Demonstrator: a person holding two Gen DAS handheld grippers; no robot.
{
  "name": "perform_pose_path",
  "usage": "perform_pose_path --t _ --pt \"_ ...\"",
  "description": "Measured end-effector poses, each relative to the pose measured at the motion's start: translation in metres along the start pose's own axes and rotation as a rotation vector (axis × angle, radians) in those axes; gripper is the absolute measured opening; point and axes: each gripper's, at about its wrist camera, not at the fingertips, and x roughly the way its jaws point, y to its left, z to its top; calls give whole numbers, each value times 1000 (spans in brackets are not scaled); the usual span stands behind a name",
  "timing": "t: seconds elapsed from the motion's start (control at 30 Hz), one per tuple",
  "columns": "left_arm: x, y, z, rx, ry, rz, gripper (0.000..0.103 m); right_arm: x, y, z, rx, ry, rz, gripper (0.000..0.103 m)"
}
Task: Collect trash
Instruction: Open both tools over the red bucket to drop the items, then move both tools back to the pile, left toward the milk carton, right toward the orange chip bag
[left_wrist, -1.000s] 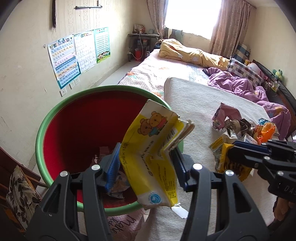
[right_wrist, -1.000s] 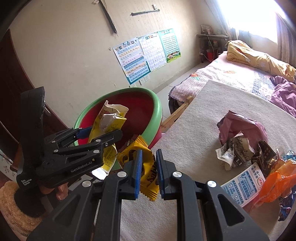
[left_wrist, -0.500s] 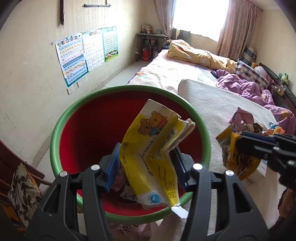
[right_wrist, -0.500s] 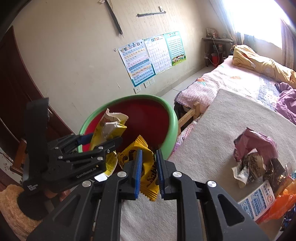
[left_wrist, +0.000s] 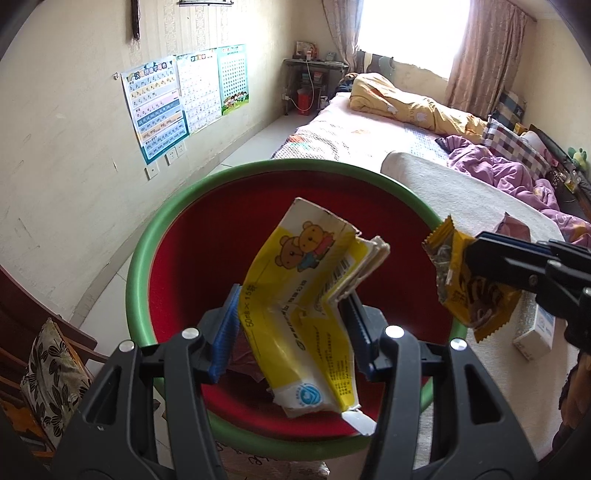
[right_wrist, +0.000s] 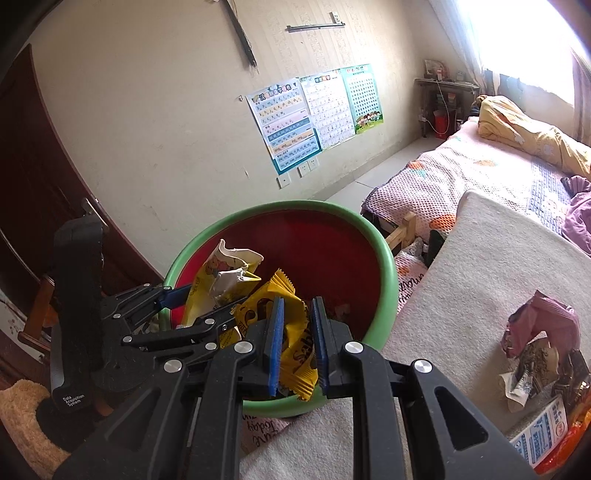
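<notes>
A red basin with a green rim stands beside the grey-covered table. My left gripper is shut on a crumpled yellow bear-print carton and holds it over the basin; it also shows in the right wrist view. My right gripper is shut on a yellow snack wrapper at the basin's near rim; the wrapper also shows in the left wrist view. Some trash lies at the basin's bottom.
A pile of wrappers with a pink bag and a white-blue box lies on the grey table cover. A bed with bedding stands behind. A wooden chair with a cushion is at the left.
Both grippers moved left with their trash, from over the table edge to over the basin. The basin now fills the middle of both views. Both grips are unchanged.
</notes>
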Motion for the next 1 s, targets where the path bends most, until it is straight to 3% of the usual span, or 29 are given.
perform_pose_path --t 0.4,0.43,0.5,0.57,0.8,1.0 --pt "4 19 -2 -32 6 23 53 20 8 11 -3 12 -4 18" --pt "3 19 -2 -37 3 26 56 21 6 9 4 7 -3 20" --pt "1 21 -3 -44 -7 27 62 22 4 9 17 12 2 43" --pt "-2 22 -3 -47 -22 35 73 20 4 7 21 6 4 50" --pt "-8 12 0 -48 -44 31 74 -2 1 2 22 -29 -13 54" --pt "-15 -19 7 -5 -70 -12 74 -40 -28 -18 81 -58 -82 55"
